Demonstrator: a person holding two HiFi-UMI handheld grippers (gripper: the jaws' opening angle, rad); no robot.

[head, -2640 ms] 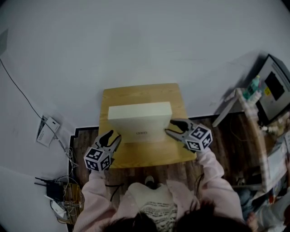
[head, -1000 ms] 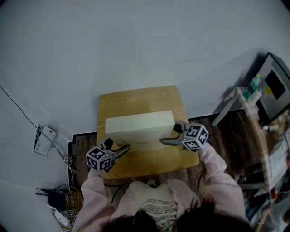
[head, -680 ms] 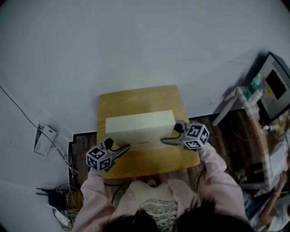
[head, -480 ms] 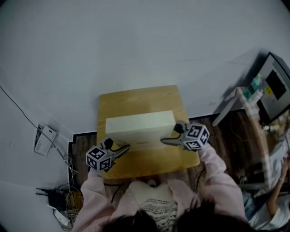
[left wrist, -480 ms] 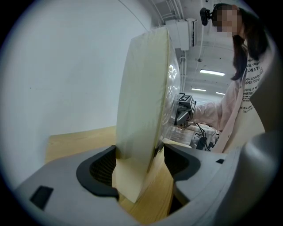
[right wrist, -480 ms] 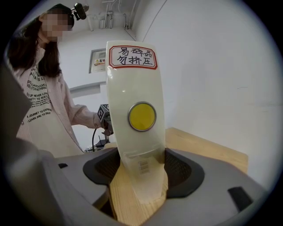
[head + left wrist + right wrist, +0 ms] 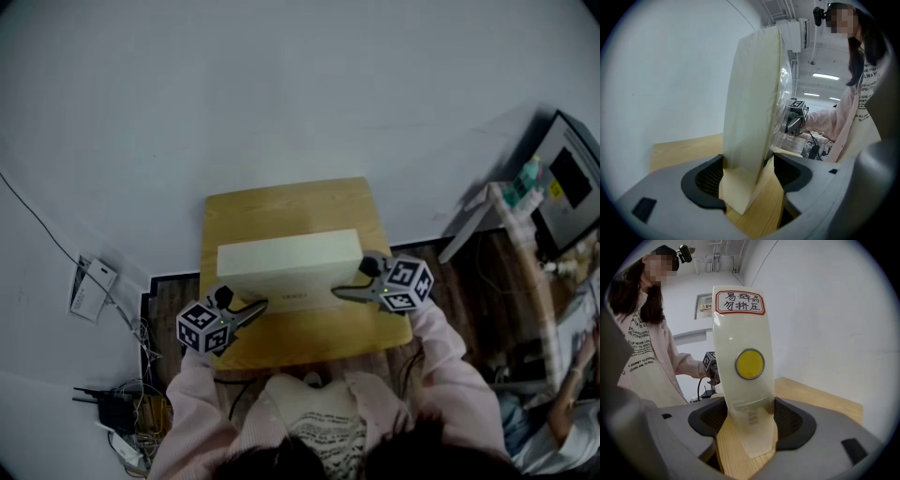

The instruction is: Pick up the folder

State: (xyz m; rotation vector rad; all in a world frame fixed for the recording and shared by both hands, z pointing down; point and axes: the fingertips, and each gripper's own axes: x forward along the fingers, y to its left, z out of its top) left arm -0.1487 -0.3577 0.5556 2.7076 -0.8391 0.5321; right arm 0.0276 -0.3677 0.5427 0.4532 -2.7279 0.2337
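The left gripper is clamped on one short end of the folder. Its ribbed pads press the two broad faces low down, close to the bottom corner, and the jaws stand wide only because the folder is a thick, box-like one. At the far end, straight ahead of those jaws, the right gripper holds the opposite end the same way. Its pads sit against both faces just under a round yellow sticker and well below a red-bordered label. That label's characters warn of fragile contents and against squeezing, which argues for a firm but gentle hold. Taking the folder from both ends looks deliberate. It is long and stands upright on its narrow edge, so a single grip at one end would likely let it swing or tip, while two opposed grips can keep it level. Beneath the jaws lies the wooden table, and the folder's bottom edge appears to rest on it. The lift therefore seems not yet begun, and the next move calls for raising both ends evenly.
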